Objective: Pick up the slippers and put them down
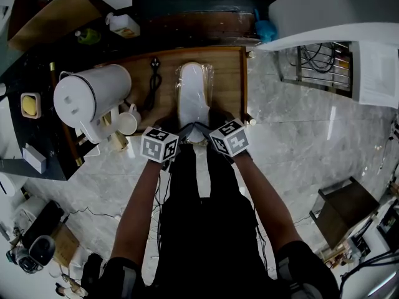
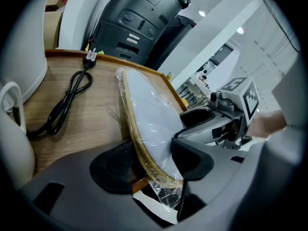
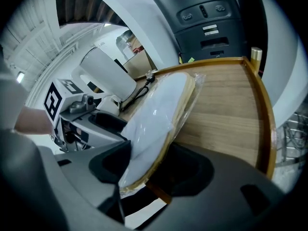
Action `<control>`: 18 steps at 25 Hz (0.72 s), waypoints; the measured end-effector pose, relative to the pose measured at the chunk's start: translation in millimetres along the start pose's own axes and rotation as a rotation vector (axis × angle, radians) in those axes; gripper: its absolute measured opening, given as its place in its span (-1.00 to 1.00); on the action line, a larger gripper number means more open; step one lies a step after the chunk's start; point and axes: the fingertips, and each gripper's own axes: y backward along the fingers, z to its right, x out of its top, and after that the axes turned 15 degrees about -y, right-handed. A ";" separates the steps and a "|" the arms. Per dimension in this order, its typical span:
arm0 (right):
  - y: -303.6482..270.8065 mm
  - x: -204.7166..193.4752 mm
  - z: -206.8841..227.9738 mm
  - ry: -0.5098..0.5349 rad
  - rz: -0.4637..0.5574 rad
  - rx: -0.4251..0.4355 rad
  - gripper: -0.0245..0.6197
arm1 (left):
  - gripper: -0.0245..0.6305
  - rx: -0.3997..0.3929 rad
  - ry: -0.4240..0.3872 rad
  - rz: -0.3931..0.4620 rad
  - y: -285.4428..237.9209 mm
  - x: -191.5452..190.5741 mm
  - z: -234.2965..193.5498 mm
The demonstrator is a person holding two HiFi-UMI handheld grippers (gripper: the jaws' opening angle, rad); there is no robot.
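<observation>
A pair of white slippers (image 1: 193, 95) with tan soles, sealed in clear plastic, lies lengthwise on the wooden table (image 1: 227, 73). Its near end sits between both grippers. My left gripper (image 1: 182, 131) holds the heel end from the left. In the left gripper view its pads press on both sides of the slippers (image 2: 149, 124), and the gripper (image 2: 154, 165) is shut on them. My right gripper (image 1: 209, 131) grips the same end from the right. In the right gripper view the slippers (image 3: 159, 109) run up between the jaws of that gripper (image 3: 151, 170). The plastic bag's tail hangs below the jaws.
A white kettle (image 1: 90, 95) and a white mug (image 1: 128, 122) stand at the table's left side. A black power cable (image 1: 154, 80) lies beside the slippers. The table has a raised wooden rim (image 3: 267, 124) on the right. Grey marble floor (image 1: 299, 148) lies to the right.
</observation>
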 end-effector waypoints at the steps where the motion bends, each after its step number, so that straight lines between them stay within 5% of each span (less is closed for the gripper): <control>1: 0.0 -0.2 0.1 0.002 0.003 -0.006 -0.16 | -0.16 0.007 -0.003 -0.001 0.1 -0.3 -0.1; 10: 2.0 2.0 -0.6 0.051 0.024 -0.045 -0.11 | -0.03 0.092 -0.070 -0.016 2.6 0.8 -5.2; 18: 12.2 4.9 -6.4 0.093 0.060 -0.053 -0.11 | -0.04 0.044 -0.004 0.000 8.7 3.6 -2.2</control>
